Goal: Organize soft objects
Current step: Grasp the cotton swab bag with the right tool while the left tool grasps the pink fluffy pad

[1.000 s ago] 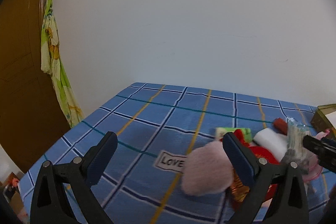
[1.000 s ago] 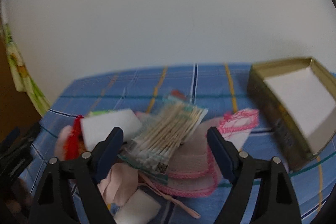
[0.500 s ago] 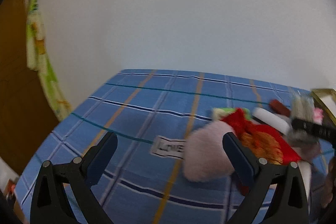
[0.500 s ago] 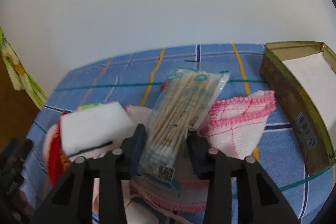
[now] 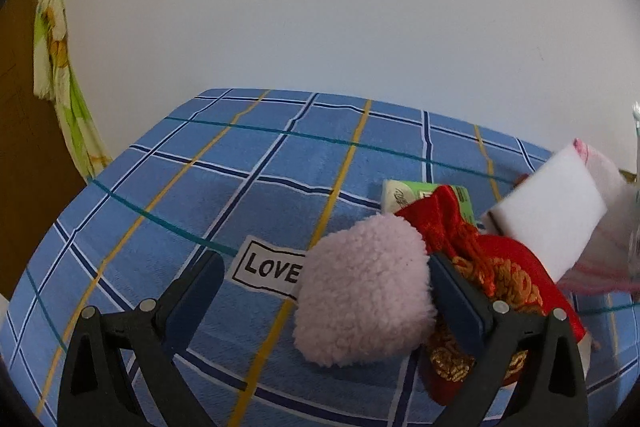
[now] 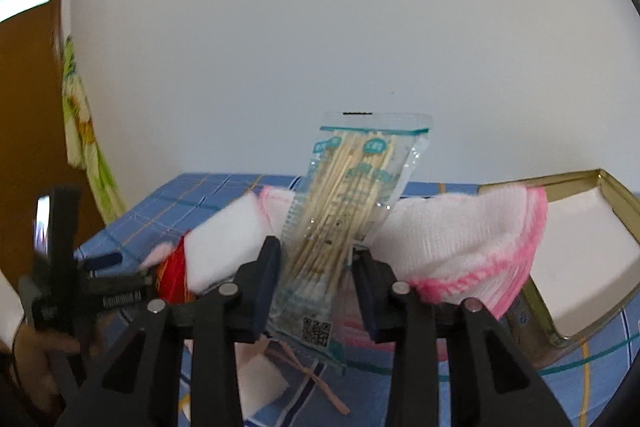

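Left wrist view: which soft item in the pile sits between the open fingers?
The fluffy pink pouf, lying between the left gripper's open fingers. The red embroidered pouch and white sponge block lie beyond the right-hand finger.

fuzzy pink puff [image 5: 362,291] on woven checked cloth [image 5: 240,187]; glossy clear plastic swab packet [image 6: 344,211]; shiny brass-toned metal tin [image 6: 592,247].

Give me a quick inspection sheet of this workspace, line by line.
Surface: blue checked blanket, LOVE patch.
Job's things: bag of cotton swabs held upright; pink fluffy pouch, red embroidered pouch, white sponge, pink-edged cloth piled together.
Clutter: green packet; open gold tin.
Grippers: right gripper shut on the bag; left gripper open around the fluffy pouch.
Cables: nothing seen.
Surroundings: white wall, wooden door, hanging floral cloth.
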The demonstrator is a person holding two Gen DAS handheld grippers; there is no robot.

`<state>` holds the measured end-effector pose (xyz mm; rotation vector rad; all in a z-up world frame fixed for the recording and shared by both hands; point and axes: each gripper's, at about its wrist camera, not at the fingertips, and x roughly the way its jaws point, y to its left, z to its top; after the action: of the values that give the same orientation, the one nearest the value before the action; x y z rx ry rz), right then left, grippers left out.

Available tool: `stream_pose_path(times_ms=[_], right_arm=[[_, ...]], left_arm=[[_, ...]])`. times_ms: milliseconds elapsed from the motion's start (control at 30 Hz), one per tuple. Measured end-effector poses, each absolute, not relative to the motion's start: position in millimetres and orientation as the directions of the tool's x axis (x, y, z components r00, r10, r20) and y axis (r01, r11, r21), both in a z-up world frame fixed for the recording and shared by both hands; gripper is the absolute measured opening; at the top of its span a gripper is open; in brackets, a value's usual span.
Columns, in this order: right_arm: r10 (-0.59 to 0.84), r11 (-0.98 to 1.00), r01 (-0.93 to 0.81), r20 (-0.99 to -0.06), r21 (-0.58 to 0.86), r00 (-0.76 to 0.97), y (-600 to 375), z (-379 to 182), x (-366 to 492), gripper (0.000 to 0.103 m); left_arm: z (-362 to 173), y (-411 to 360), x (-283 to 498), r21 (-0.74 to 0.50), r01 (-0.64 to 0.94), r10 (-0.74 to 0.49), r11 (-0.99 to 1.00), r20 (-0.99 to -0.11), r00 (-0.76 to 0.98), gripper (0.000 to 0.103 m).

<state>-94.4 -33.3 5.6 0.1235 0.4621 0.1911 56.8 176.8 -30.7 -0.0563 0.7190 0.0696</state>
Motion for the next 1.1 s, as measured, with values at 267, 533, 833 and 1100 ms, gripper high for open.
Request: stream_pose_path(times_ms=[267, 533, 833, 1100], right_arm=[[0.414, 0.891, -0.210, -0.530, 0.403, 0.740, -49, -23, -50, 0.039], [0.398, 0.885, -0.184, -0.490, 0.427, 0.775, -54, -8, -60, 0.025], [0.325, 0.920, -0.134, -0.527, 0.367, 0.785, -71, -11, -75, 0.049], [0.256, 0.952, -0.087, -0.606, 0.294, 0.753, -76, -21, -72, 0.061]], left_arm=[[-33, 188, 54, -0.169, -0.075, -0.057, 0.983, -0.662, 0.748, 0.056], [-18, 182, 44, -0.115, -0.061, -0.019, 0.991, -0.589, 0.808, 0.037], [-16, 188, 40, -0.152, -0.061, -0.037, 0.987, -0.574, 0.818, 0.034], [-17, 193, 40, -0.177, -0.068, -0.046, 0.982, -0.569, 0.821, 0.031]])
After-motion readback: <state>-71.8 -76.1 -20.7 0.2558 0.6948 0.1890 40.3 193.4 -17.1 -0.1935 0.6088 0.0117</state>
